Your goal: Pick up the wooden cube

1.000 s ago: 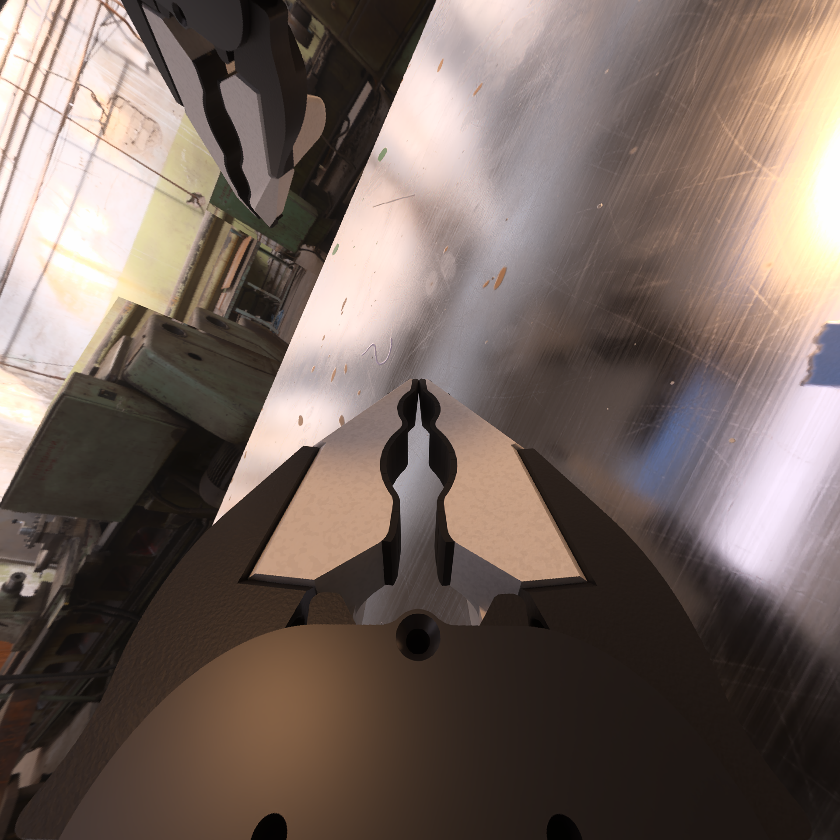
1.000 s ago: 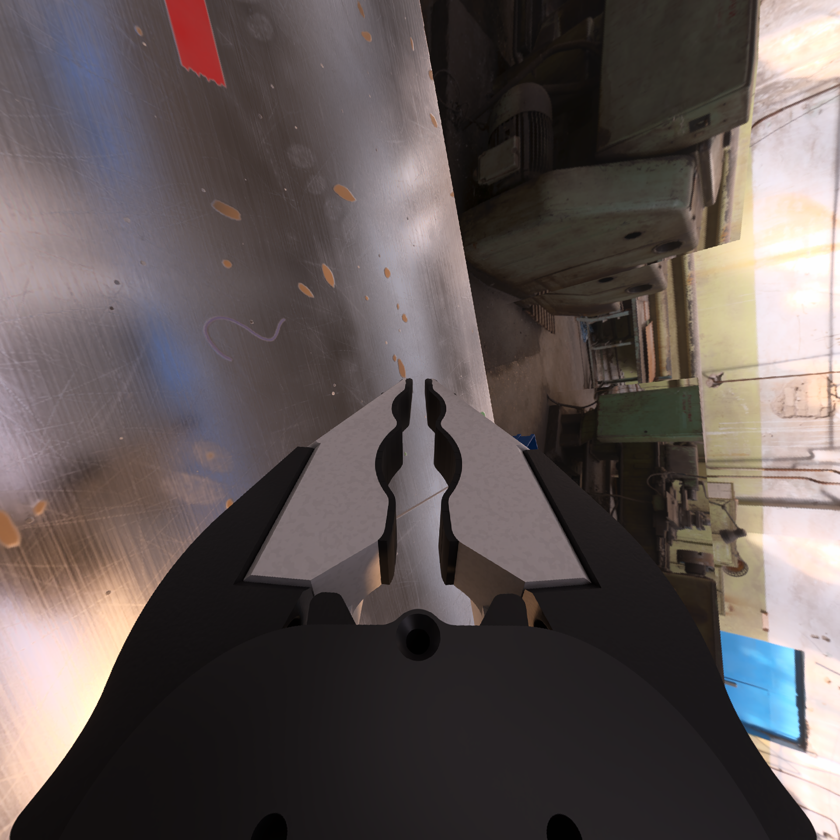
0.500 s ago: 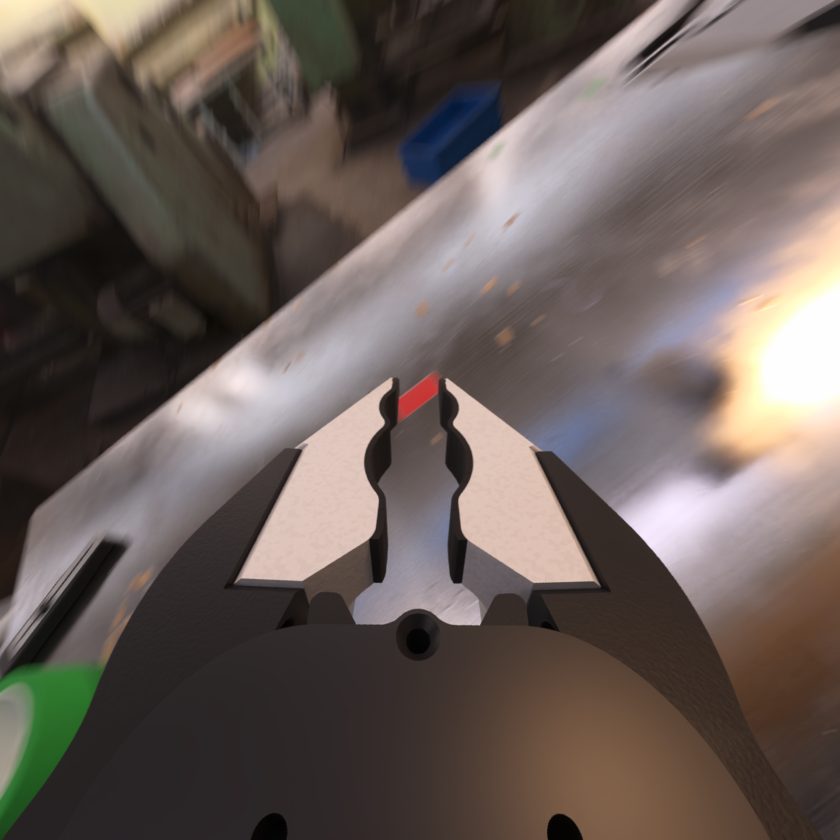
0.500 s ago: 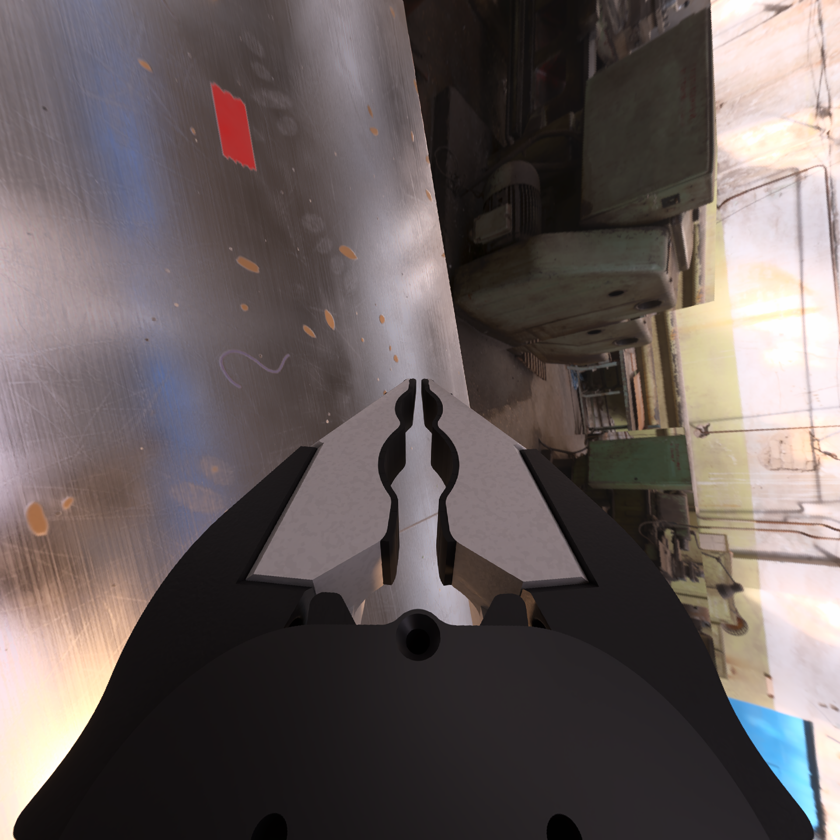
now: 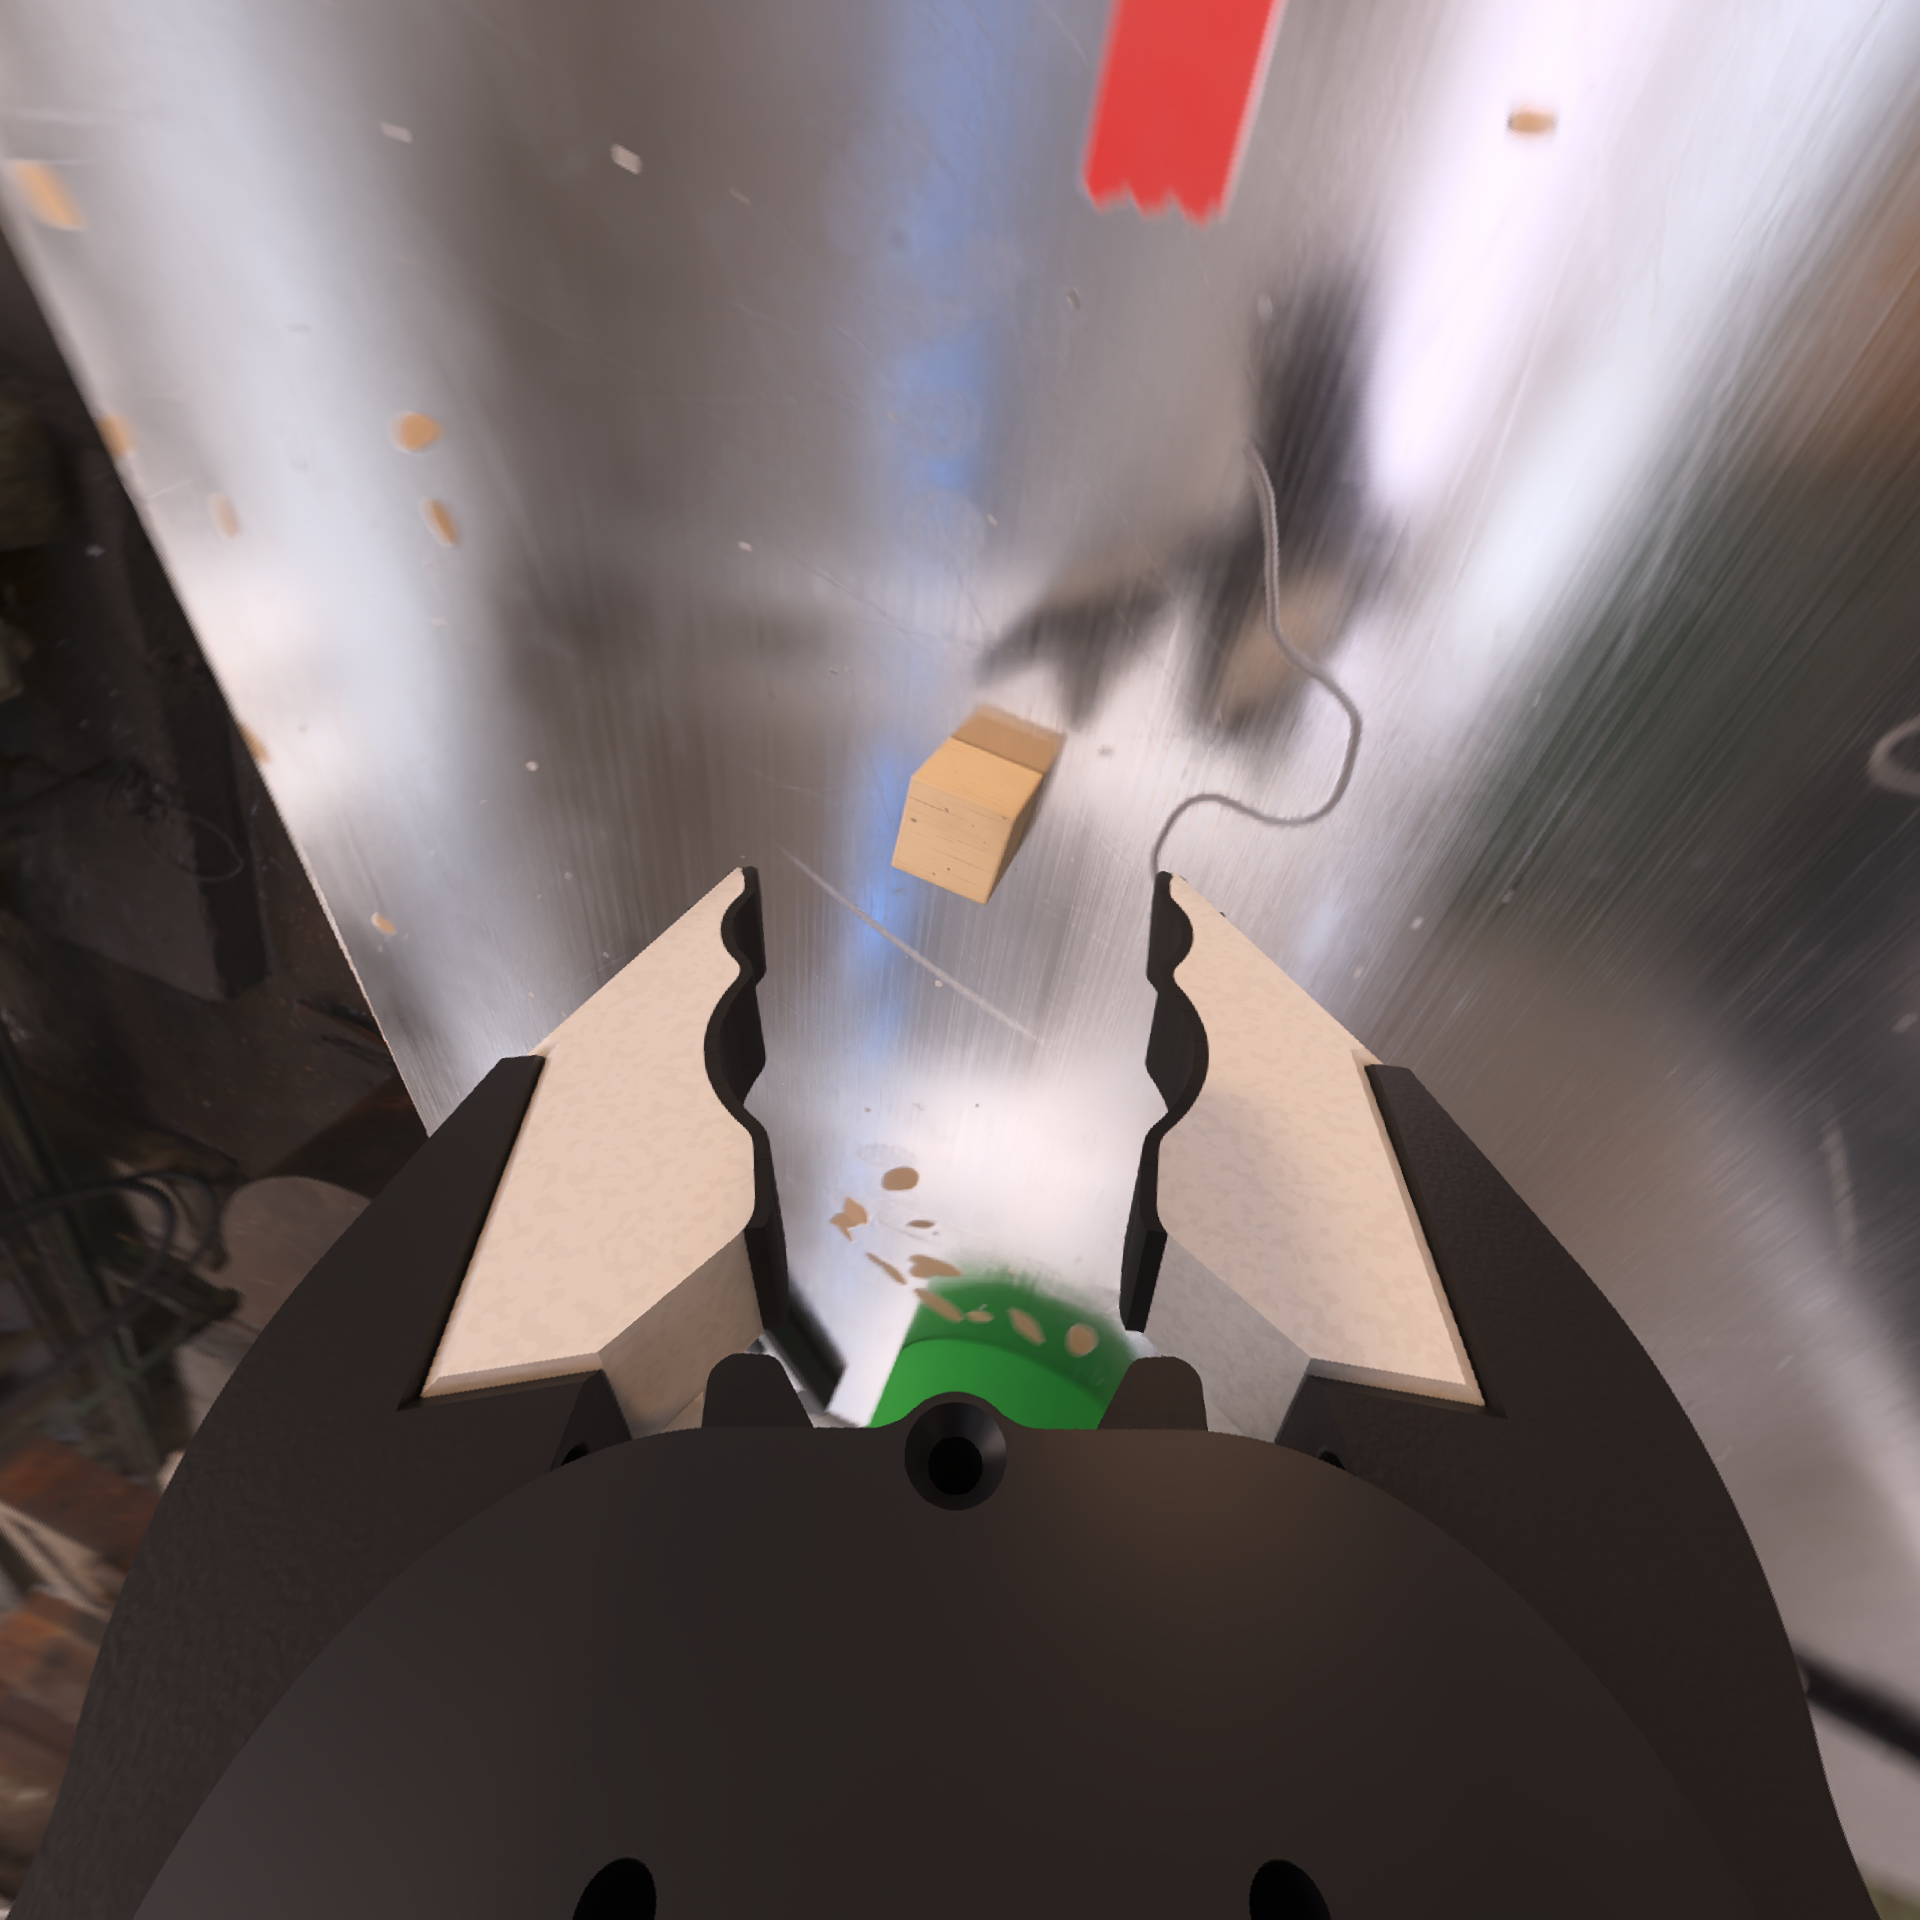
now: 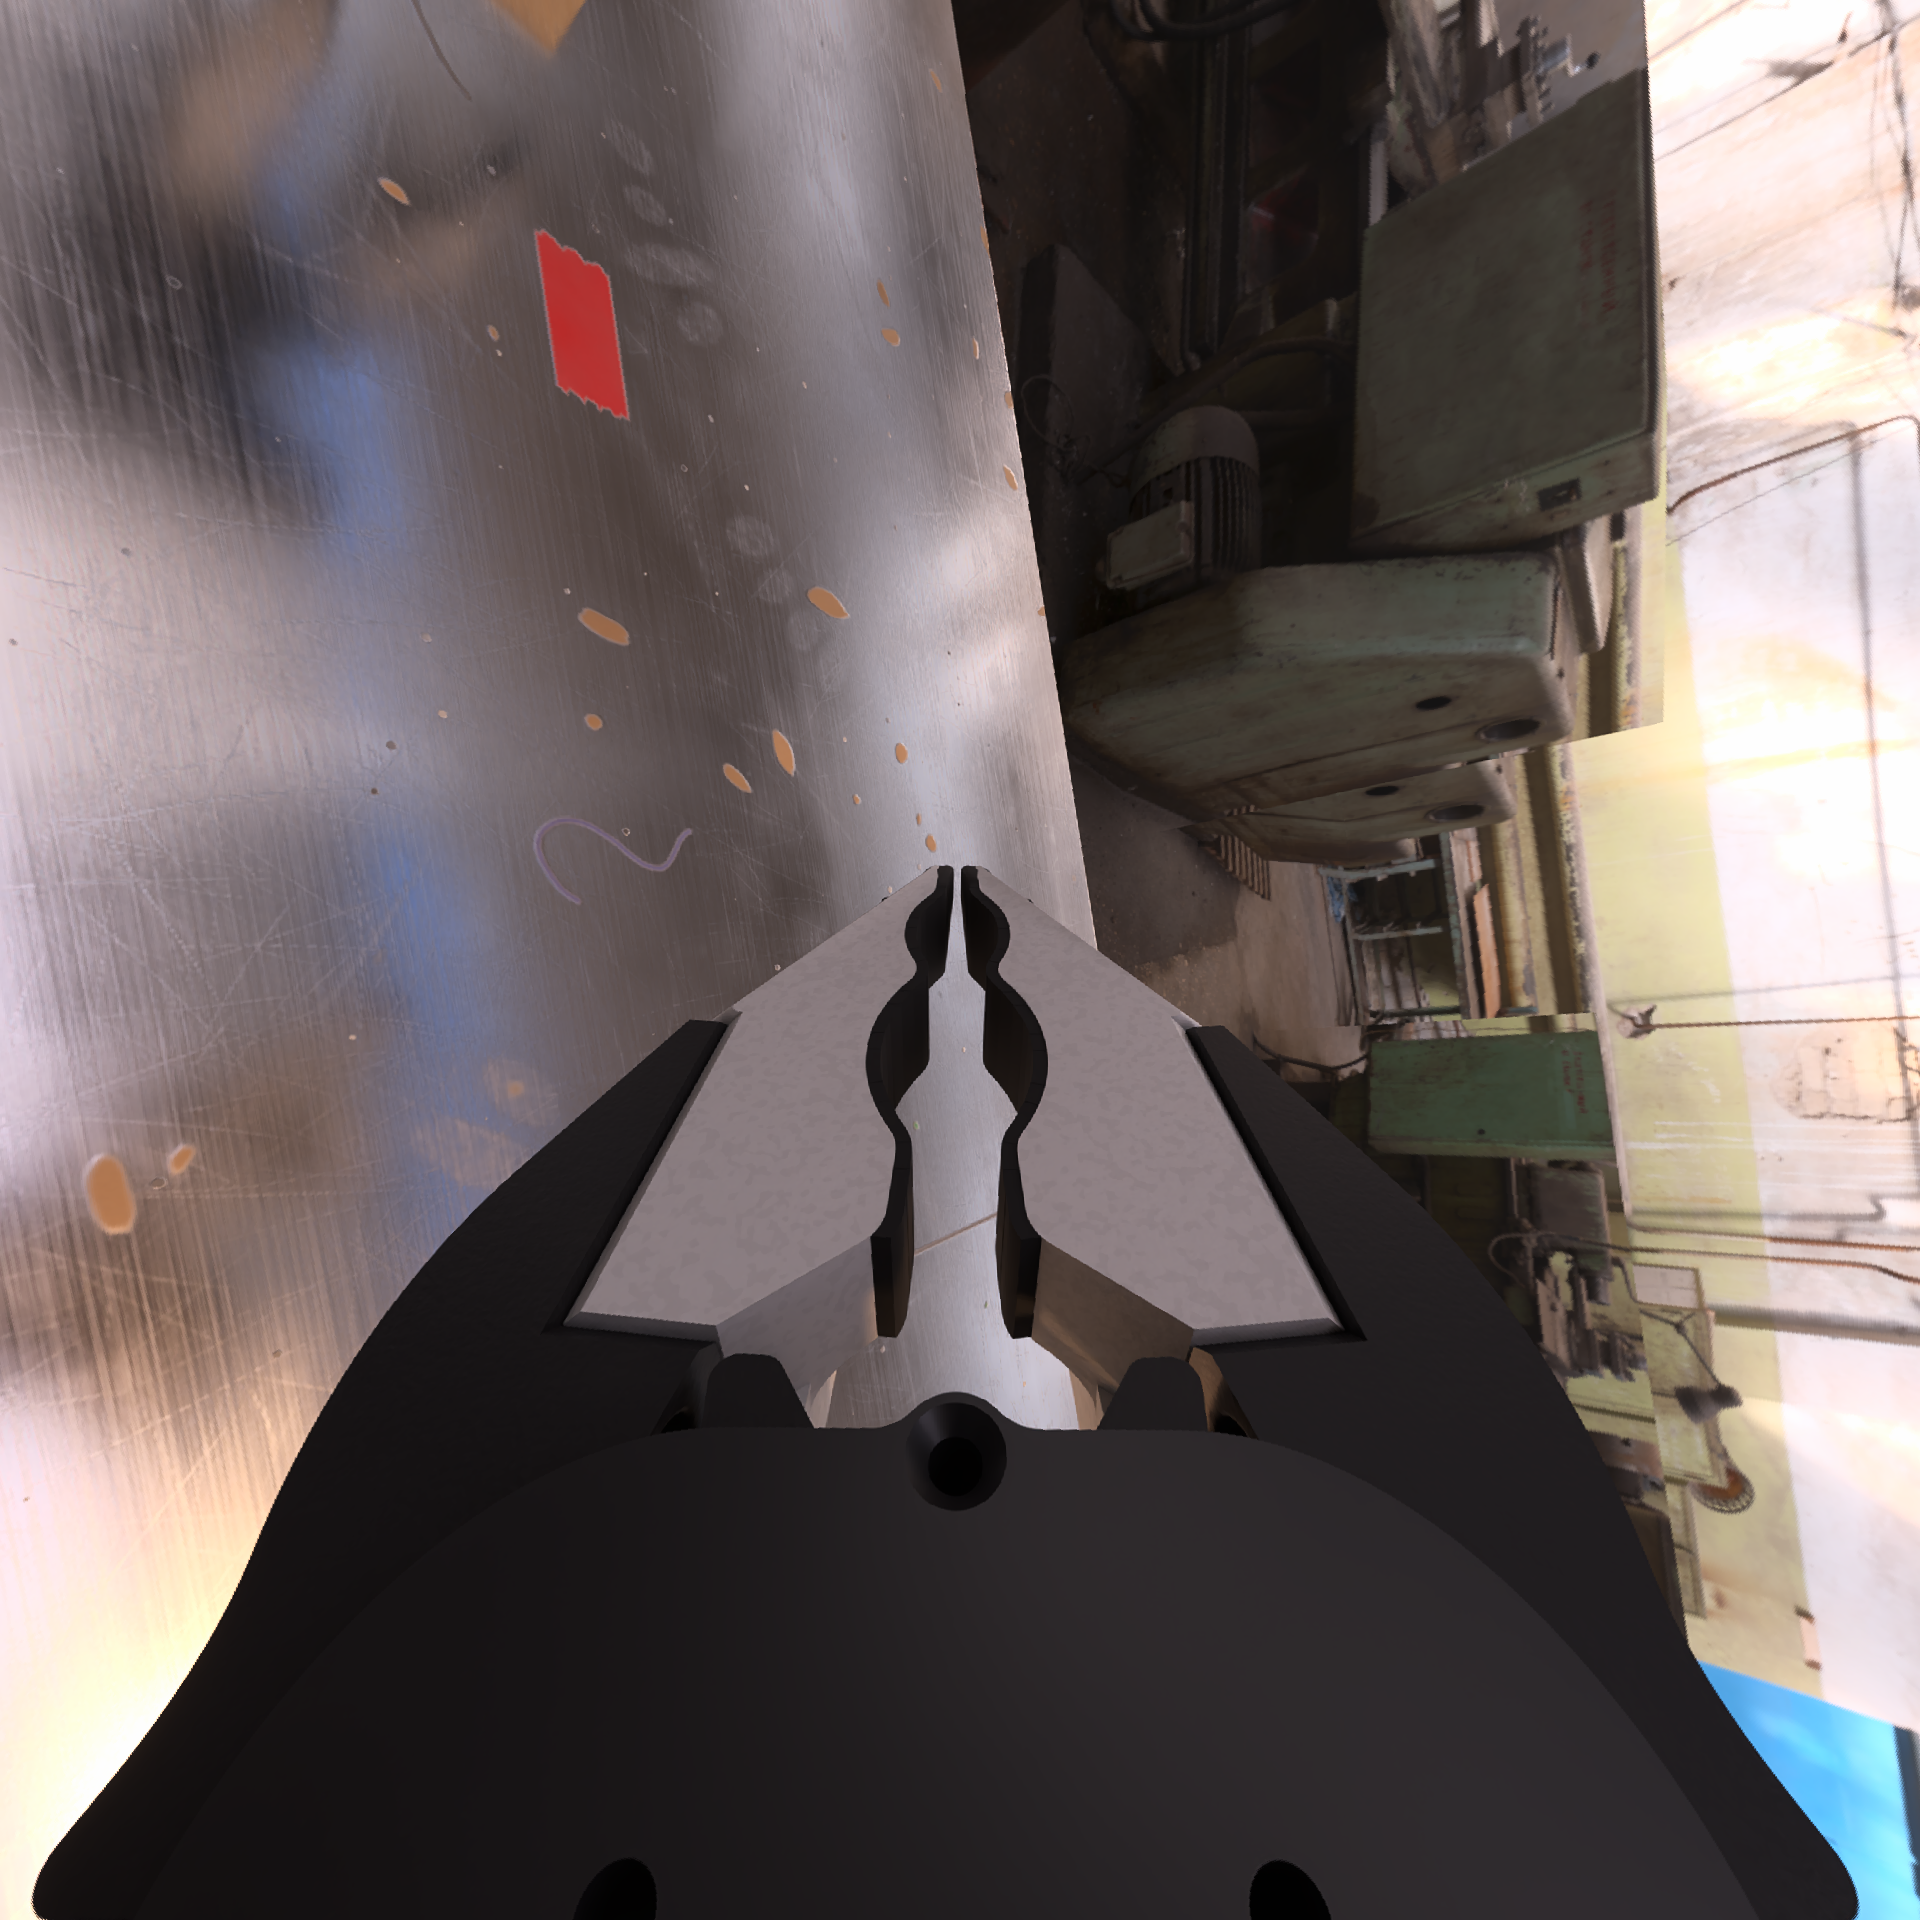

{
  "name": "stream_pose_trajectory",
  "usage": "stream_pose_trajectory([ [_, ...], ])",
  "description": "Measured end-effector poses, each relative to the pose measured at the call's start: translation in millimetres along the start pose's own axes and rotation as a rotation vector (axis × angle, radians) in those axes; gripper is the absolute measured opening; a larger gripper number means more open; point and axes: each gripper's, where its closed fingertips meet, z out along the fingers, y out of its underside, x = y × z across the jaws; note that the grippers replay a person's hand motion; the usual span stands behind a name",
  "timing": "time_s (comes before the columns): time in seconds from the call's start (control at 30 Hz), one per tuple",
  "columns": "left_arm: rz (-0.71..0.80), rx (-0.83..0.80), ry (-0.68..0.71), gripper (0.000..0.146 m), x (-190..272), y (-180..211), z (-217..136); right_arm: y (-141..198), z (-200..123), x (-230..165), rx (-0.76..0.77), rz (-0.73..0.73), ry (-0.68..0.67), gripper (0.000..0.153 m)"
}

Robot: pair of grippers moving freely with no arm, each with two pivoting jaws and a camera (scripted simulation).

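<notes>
The wooden cube (image 5: pixel 971 814) is small and light tan and sits on the brushed metal table (image 5: pixel 623 520) in the left wrist view. My left gripper (image 5: pixel 954 883) is open and empty, with the cube just ahead of its fingertips, roughly centred between them and apart from them. A tan corner at the top edge of the right wrist view (image 6: pixel 540 19) may be the cube. My right gripper (image 6: pixel 956 871) is shut and empty, near the table's right edge.
A strip of red tape (image 5: pixel 1174 104) lies beyond the cube; it also shows in the right wrist view (image 6: pixel 582 324). A grey thread (image 5: pixel 1288 665) curls right of the cube. A green object (image 5: pixel 987 1371) lies under the left gripper. The table edge (image 5: pixel 208 665) runs at left; machinery (image 6: pixel 1351 644) stands beyond.
My left gripper has swung round and opened wide, bringing the cube into view ahead of its tips. My right gripper has drifted slightly and stays shut.
</notes>
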Motion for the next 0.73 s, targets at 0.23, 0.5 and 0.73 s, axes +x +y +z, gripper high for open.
stream_pose_trajectory([
  [0.23,0.214,-0.182,0.075,0.062,0,18,29,-1,-1,0,0.002,-0.008,-0.003,0.001],
  [0.5,0.144,-0.126,0.038,0.027,0,8,36,-1,-1,-1,0.001,-0.015,-0.004,0.001],
  [0.73,0.032,-0.065,0.063,0.027,12,-29,-46,0,0,-1,-0.004,-0.017,-0.002,0.001],
])
